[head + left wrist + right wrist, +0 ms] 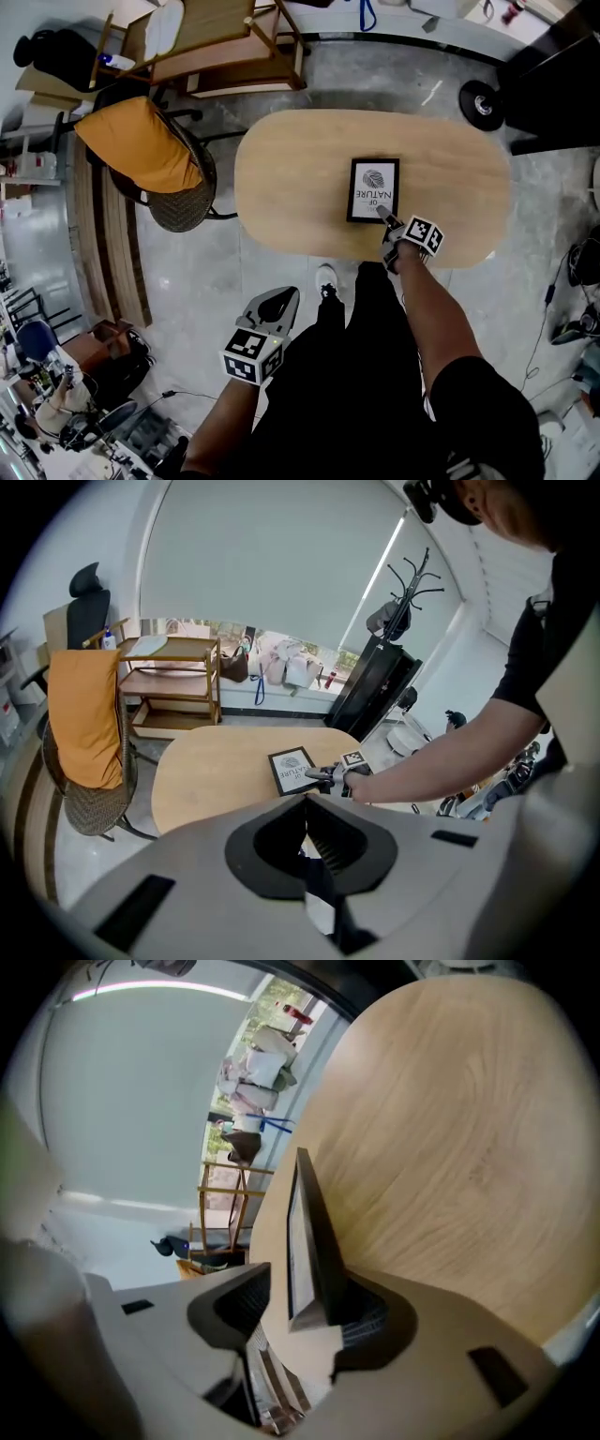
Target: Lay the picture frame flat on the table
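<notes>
Head view first: picture frame (pixel 373 190) lies face up on the oval wooden counter (pixel 291 178), a bit right of the middle and close to the near edge. The right tool (pixel 384 216) has its tips at the frame's near right corner. The left tool (pixel 281 300) hangs off the counter, out past the near edge, over the floor beside the person's legs. A chair with an orange cushion (pixel 141 145) sits off the counter's left end.

Left tool view: its own jaws are together with nothing between them, pointing toward the counter. Beyond them the frame (pixel 292 771) looks flat on the wood, with the right tool (pixel 328 776) at its corner.

Right tool view: the frame (pixel 305 1232) shows edge-on, with its corner sitting between the jaws. They stand apart. There's a clear gap between one pad and the glass side, while the other pad is right by the black back. So it's around the corner, not clamped on it.
</notes>
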Available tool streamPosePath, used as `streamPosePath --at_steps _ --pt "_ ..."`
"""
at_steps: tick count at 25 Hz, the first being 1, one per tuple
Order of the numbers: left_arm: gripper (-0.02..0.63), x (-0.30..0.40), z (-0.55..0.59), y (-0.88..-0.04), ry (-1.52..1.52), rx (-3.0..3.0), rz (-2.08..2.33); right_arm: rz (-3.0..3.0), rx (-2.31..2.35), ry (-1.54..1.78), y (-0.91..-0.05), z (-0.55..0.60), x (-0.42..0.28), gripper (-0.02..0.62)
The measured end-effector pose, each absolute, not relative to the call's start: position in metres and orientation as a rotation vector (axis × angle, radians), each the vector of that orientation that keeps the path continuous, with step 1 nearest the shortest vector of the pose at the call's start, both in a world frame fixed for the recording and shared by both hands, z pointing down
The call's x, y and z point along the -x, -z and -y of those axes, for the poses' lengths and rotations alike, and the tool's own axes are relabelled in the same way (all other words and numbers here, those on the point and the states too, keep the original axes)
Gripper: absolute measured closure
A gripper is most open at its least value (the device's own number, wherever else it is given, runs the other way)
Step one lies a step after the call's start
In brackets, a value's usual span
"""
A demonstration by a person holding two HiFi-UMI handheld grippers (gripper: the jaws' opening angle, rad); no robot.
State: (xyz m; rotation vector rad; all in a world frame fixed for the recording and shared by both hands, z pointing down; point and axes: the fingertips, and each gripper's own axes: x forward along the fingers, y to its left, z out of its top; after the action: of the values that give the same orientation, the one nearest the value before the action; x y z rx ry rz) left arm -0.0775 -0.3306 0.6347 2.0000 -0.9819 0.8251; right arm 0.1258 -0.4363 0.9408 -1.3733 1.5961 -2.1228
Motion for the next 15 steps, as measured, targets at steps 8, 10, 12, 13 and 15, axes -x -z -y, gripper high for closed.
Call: streamPosePath --at_steps 8,10,12,13,15 --pt "0.601 0.069 0.326 -0.652 -0.802 -1.940 0.971 -2.626 1.364 2.189 -0.977 0.397 -0.096 0.279" --pt "0.601 0.069 0.325 -0.657 -0.802 -1.933 0.971 -2.908 1.367 2.231 -0.997 0.384 -0.096 0.279" --pt "0.601 0.070 0.323 -0.660 -0.802 -1.924 0.978 -3.099 1.355 2.229 -1.010 0.377 -0.093 0.279" --pt "0.601 0.071 0.320 -0.660 -0.801 -1.920 0.981 -3.174 1.393 2.207 -1.015 0.374 -0.097 0.279" --pt "0.601 0.075 0.315 -0.658 -0.800 -1.913 0.989 -3.326 1.560 2.119 -1.024 0.372 -0.117 0.281"
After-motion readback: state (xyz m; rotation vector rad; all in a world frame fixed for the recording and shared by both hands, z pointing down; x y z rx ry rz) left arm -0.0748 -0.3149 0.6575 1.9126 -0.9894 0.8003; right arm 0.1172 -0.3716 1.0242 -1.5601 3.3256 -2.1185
